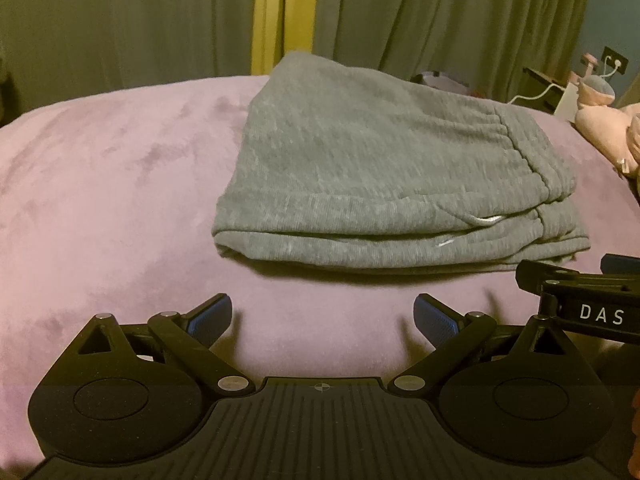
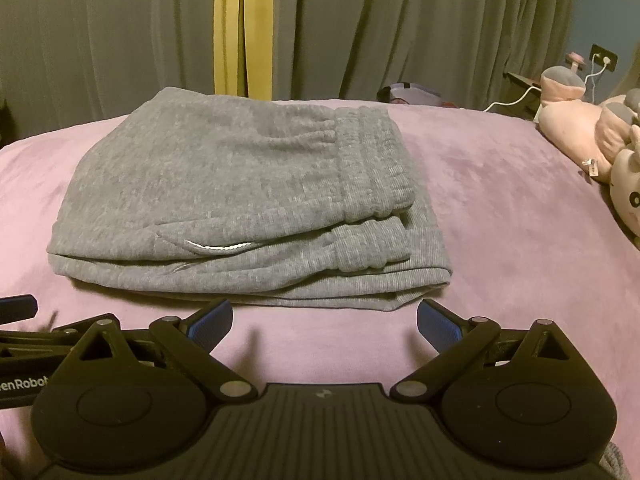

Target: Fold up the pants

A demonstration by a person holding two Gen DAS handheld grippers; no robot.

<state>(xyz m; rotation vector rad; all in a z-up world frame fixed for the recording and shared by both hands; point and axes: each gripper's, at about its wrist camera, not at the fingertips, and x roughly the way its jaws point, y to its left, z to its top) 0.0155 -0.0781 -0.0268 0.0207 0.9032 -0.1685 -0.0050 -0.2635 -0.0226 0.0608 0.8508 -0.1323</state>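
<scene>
Grey sweatpants (image 1: pixel 384 168) (image 2: pixel 232 200) lie folded into a thick rectangular stack on a pink-purple bedspread (image 1: pixel 100 184) (image 2: pixel 500 208). The elastic waistband sits on top toward the right, and a white drawstring shows along the near edge. My left gripper (image 1: pixel 323 318) is open, hovering just short of the stack's near edge, holding nothing. My right gripper (image 2: pixel 325 322) is open too, its blue pads close to the stack's near right corner with nothing between them. Each gripper's body shows at the side of the other's view.
Grey curtains (image 2: pixel 400 28) with a yellow strip (image 2: pixel 236 28) hang behind the bed. Pink plush toys (image 2: pixel 592 136) lie at the right edge. A wall socket with a white cable (image 2: pixel 602 60) and a dark shelf stand at the far right.
</scene>
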